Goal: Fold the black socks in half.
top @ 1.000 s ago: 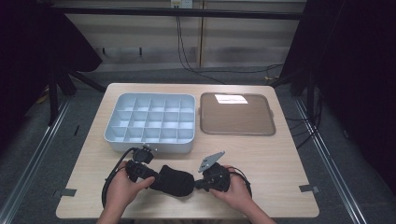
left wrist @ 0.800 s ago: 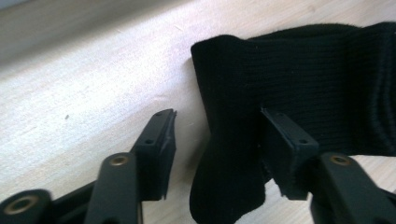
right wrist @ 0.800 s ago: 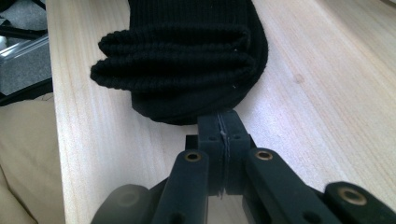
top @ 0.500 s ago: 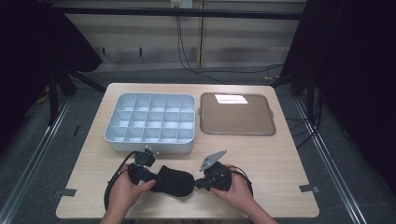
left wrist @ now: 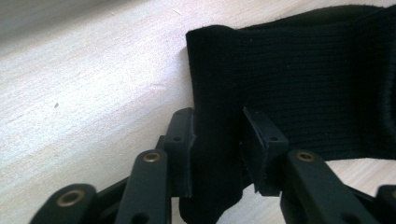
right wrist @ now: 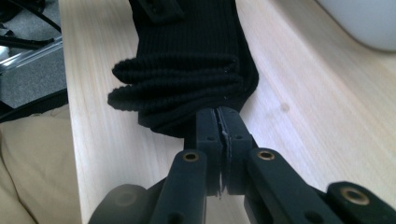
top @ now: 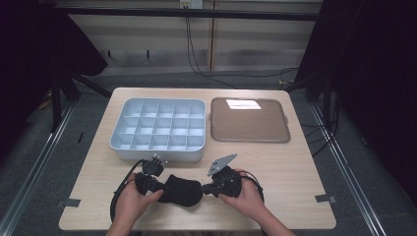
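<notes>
Near edge of the wooden table point(top: 295, 167), well short of the compartment tray point(top: 158, 129) and off to the left of the brown flat tray point(top: 249, 120): a black knit cloth point(top: 181, 190), bunched into a dark lump, strung between two grippers. Possibly a sock or a sleeve, hard to say which.

Left gripper point(top: 147, 183) at the cloth's left end, left hand point(top: 129, 202) wrapped round it. Seen along its own jaws point(left wrist: 217, 149): pads set a fair way apart, a thick fold of ribbed fabric point(left wrist: 299, 84) packed between them and touching both. Clamped on cloth, then, but on a fat wad, not a thin edge.

Right gripper point(top: 222, 183) at the cloth's right end, right hand point(top: 248, 199) behind it, grey three-cornered plate tilted up toward the compartment tray. Along its jaws point(right wrist: 223, 140): pads almost together, pinching a thin edge of the cloth point(right wrist: 187, 79) just under a stack of ribbed, folded layers.

Handling, as a guess: light, soft, limp, stretchy. No stiffness to speak of; sure to sag and drape between the two holds. Ribbing likely grippy enough, no slip expected. Nothing fragile here. Best hold probably at the cuff or a folded edge, several layers at once, since a single-layer pinch may stretch rather than carry.

Compartment tray cells look bare from above.
</notes>
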{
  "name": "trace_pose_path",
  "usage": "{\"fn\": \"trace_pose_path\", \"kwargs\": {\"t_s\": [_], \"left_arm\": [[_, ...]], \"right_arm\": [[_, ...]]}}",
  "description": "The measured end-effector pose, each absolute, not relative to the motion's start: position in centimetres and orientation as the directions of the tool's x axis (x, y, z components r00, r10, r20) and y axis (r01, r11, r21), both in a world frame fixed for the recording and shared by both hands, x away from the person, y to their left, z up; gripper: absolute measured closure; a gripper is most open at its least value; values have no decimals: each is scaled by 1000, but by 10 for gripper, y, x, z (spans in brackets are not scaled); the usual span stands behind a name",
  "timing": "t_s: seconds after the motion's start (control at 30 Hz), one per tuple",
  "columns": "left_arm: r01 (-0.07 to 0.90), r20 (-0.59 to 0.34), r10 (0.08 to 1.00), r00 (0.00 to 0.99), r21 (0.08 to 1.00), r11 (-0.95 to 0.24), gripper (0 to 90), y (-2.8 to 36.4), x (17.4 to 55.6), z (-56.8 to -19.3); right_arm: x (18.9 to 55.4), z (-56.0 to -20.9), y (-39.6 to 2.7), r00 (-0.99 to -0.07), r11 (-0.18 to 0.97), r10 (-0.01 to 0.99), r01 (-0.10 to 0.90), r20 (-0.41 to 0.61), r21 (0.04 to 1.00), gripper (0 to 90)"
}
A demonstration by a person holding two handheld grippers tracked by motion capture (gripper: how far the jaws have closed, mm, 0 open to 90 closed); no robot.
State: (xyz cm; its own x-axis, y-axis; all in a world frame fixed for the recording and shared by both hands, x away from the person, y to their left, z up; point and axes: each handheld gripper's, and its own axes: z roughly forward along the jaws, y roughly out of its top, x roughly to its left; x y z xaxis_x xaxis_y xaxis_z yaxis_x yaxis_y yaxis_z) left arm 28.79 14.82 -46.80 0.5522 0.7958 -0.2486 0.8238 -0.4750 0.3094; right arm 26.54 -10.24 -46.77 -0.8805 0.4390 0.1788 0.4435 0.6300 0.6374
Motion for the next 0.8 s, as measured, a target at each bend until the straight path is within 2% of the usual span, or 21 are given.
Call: {"fn": "trace_pose_path", "kwargs": {"t_s": [0.3,0.47,0.8], "left_arm": [[835,-267,799,539,295,-465,696,150,288,-468],[835,-267,798,540,293,-467,709,150,289,-468],[842,-277,802,529,289,-456,745,149,288,-467]], "right_arm": [[275,-449,-92,-888,653,436,423,145,628,882],[278,-447,-92,-882,646,445,434,152,627,882],[275,-453,-63,-905,657,395,399,158,640,882]]}}
